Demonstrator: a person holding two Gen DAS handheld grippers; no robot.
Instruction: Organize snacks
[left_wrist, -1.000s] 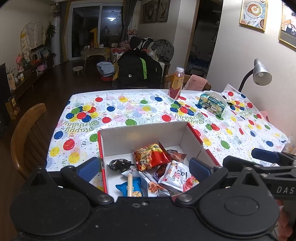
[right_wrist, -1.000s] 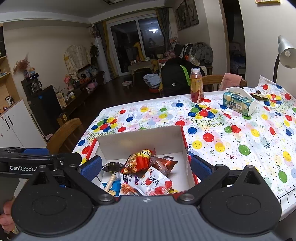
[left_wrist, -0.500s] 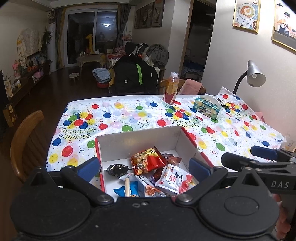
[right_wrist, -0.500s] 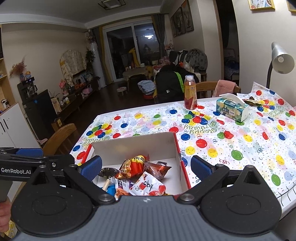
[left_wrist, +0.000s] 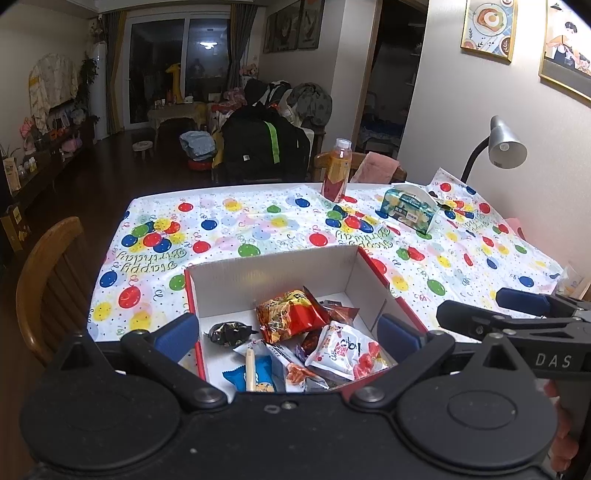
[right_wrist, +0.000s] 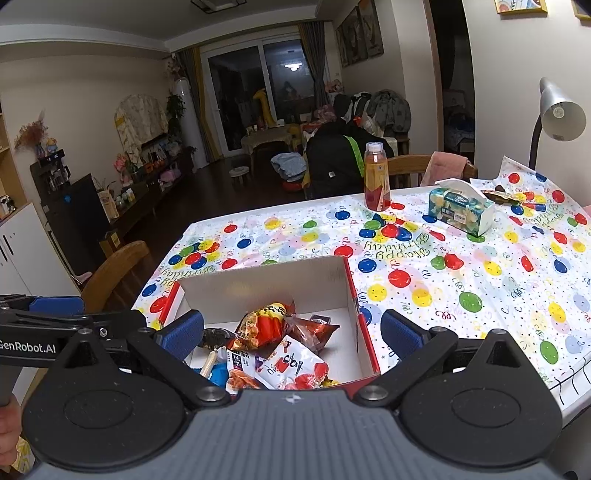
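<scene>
Two grippers, left (left_wrist: 288, 334) and right (right_wrist: 291, 334), I held with jaws spread wide and empty above the cardboard box (left_wrist: 273, 271) of crinkled snack packets (left_wrist: 291, 319); the table (right_wrist: 480, 266) beyond lay open.

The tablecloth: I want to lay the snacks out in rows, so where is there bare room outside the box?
Free: the wide stretch of tablecloth right of the box, up to the tissue box, and the strip beyond the box toward the bottle. Crowded: the near half of the box, piled with snack packets.
</scene>
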